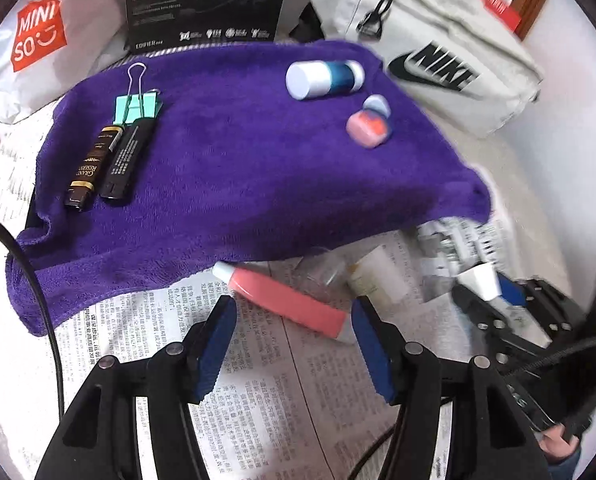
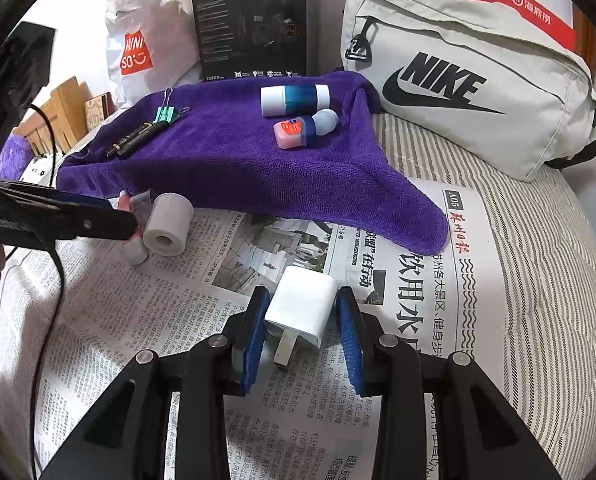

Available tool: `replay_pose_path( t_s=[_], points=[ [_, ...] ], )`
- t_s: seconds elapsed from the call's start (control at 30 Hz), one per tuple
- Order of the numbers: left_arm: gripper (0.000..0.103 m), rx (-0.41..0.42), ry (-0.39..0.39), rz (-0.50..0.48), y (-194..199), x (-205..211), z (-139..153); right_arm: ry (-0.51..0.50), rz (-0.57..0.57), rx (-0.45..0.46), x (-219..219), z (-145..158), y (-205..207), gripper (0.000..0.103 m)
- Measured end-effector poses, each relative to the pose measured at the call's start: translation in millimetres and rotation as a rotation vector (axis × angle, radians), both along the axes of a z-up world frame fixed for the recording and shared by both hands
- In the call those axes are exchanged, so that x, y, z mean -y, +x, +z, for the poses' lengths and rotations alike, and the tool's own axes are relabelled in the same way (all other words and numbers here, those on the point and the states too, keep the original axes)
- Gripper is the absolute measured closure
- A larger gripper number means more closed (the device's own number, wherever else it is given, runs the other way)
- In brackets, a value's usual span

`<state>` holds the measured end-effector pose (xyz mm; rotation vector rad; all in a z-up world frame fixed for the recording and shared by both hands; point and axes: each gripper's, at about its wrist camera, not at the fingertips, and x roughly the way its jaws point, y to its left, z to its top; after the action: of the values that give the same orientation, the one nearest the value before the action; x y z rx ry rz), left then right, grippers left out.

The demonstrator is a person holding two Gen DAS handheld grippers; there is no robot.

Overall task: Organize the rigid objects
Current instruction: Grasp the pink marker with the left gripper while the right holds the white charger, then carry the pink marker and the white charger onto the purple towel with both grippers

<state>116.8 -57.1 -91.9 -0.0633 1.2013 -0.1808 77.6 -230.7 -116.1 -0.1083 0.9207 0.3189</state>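
Observation:
A purple towel (image 1: 234, 184) (image 2: 234, 160) holds a green binder clip (image 1: 136, 106), two dark tubes (image 1: 110, 162), a white-and-teal bottle (image 1: 323, 78) (image 2: 296, 99) and a small pink-capped bottle (image 1: 369, 124) (image 2: 303, 130). My left gripper (image 1: 294, 320) is open, its fingers either side of a pink tube (image 1: 284, 300) lying on newspaper. My right gripper (image 2: 299, 312) is open around a white plug adapter (image 2: 301, 308); the left pad looks to touch it, the right pad stands apart. The right gripper also shows in the left wrist view (image 1: 497, 300).
Newspaper (image 2: 397, 280) covers a striped bed. A grey roll (image 2: 166, 224) and a cream tube (image 1: 377, 280) lie by the towel's edge. A Nike bag (image 2: 457, 84), a black headset box (image 2: 254, 24) and a Miniso bag (image 1: 30, 36) stand behind.

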Motion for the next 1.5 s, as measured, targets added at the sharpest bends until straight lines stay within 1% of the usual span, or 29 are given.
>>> replay_pose_path(
  t_s=[0.2, 0.33, 0.37, 0.43, 0.57, 0.63, 0.7, 0.77, 0.8, 0.83, 0.9, 0.93, 1.03, 1.27, 1.5],
  points=[
    [0.045, 0.000, 0.017, 0.005, 3.5, 7.8, -3.1, 0.006, 0.000, -0.001, 0.6, -0.1, -0.2, 0.067],
    [0.045, 0.002, 0.101, -0.032, -3.9, 5.6, -4.3, 0.050, 0.012, -0.012, 7.8, -0.2, -1.6, 0.067],
    [0.045, 0.003, 0.113, -0.033, -7.5, 1.1, -4.3, 0.054, 0.014, -0.012, 8.9, -0.3, -3.0, 0.067],
    [0.045, 0.009, 0.112, -0.030, -15.4, -10.8, -3.7, 0.042, 0.016, -0.009, 6.9, -0.1, -4.1, 0.067],
    [0.045, 0.027, 0.156, 0.012, -31.8, -39.4, -3.9, -0.023, 0.020, 0.010, -2.4, 0.0, -7.1, 0.068],
    [0.045, 0.037, 0.145, 0.019, -32.0, -47.1, -3.8, -0.017, 0.020, 0.007, -1.1, 0.0, -6.3, 0.068],
    [0.045, 0.053, 0.133, 0.012, -30.0, -48.8, -4.4, -0.009, 0.020, 0.004, 0.7, 0.0, -5.8, 0.067],
    [0.046, 0.071, 0.161, -0.018, -28.1, -43.6, -6.1, -0.010, 0.020, 0.004, 0.7, 0.0, -5.6, 0.068],
    [0.052, 0.081, 0.164, -0.029, -27.9, -41.9, -6.7, -0.012, 0.020, 0.005, 0.9, -0.1, -5.6, 0.068],
    [0.065, 0.099, 0.150, -0.045, -28.6, -39.8, -6.0, -0.013, 0.020, 0.005, 1.0, -0.1, -5.5, 0.068],
    [0.077, 0.111, 0.133, -0.059, -32.9, -35.6, -3.7, -0.012, 0.021, 0.005, 0.8, 0.0, -5.7, 0.068],
    [0.086, 0.114, 0.132, -0.073, -33.4, -33.5, -3.5, -0.013, 0.021, 0.005, 0.7, 0.0, -5.6, 0.068],
    [0.086, 0.123, 0.134, -0.119, -38.1, -28.4, -1.9, -0.012, 0.021, 0.005, 0.7, 0.1, -5.5, 0.068],
    [0.086, 0.138, 0.147, -0.128, -36.1, -26.3, -2.3, -0.012, 0.021, 0.005, 1.2, -0.2, -5.4, 0.068],
    [0.086, 0.119, 0.100, -0.117, -37.4, -35.3, -0.3, 0.006, 0.023, -0.009, 2.7, 1.5, -3.9, 0.071]
  ],
)
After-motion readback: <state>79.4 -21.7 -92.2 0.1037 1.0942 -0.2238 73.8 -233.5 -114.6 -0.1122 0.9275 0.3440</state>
